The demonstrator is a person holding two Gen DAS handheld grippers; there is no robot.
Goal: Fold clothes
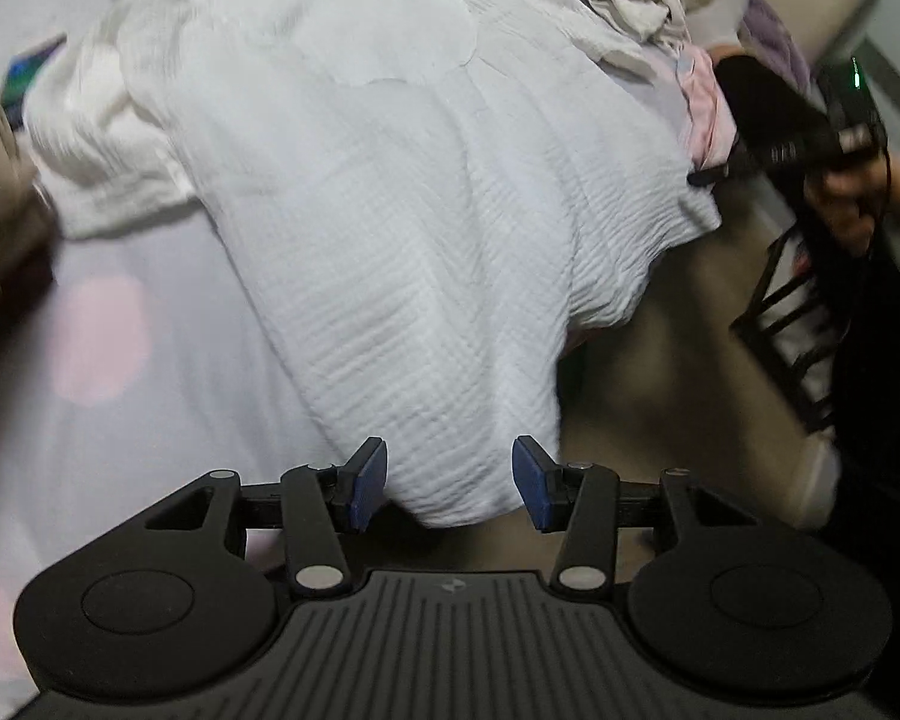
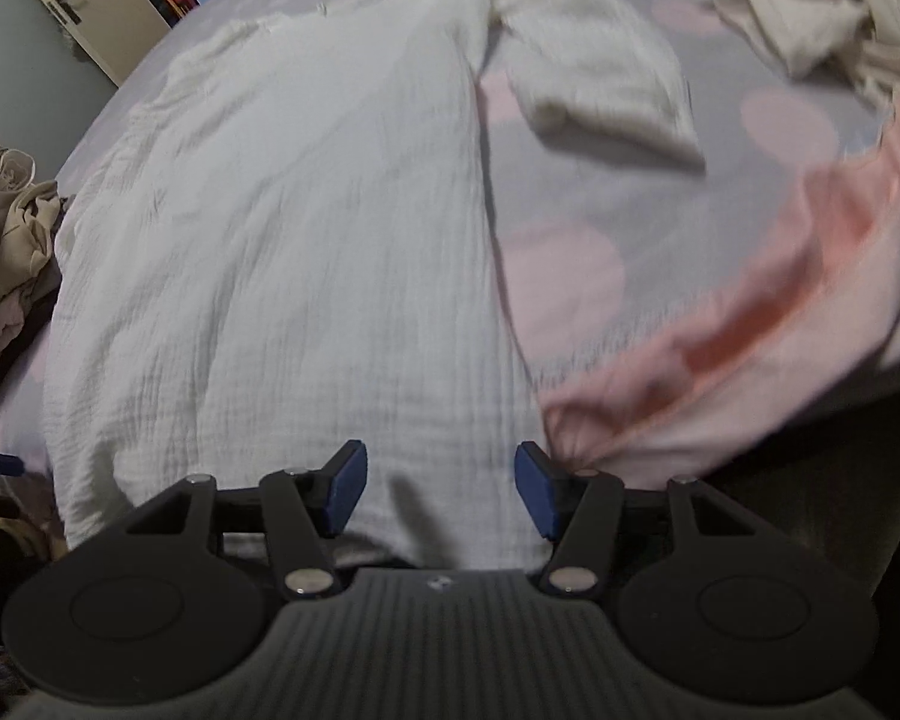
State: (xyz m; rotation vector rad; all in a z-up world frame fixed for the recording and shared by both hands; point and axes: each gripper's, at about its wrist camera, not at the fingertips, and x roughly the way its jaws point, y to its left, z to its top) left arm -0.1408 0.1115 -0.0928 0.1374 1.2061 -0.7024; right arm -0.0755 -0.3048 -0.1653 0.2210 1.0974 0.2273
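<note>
A white crinkled garment [image 1: 390, 198] lies spread on the bed, its hem hanging over the bed's edge. My left gripper [image 1: 448, 483] is open, its blue pads on either side of a hem corner without clamping it. In the right wrist view the same white garment [image 2: 282, 276] stretches away, one sleeve [image 2: 594, 102] lying out to the right. My right gripper [image 2: 438, 489] is open over the near hem. The other gripper [image 1: 798, 144] shows at the right of the left wrist view, held in a hand [image 1: 852, 204].
The bed sheet [image 2: 606, 204] is grey-lilac with pink dots. A pink garment [image 2: 750, 324] lies at the right, beige clothes [image 2: 822, 6] heaped behind it. More crumpled clothes [image 2: 6, 240] sit at the left. A door [image 2: 84, 6] stands far left.
</note>
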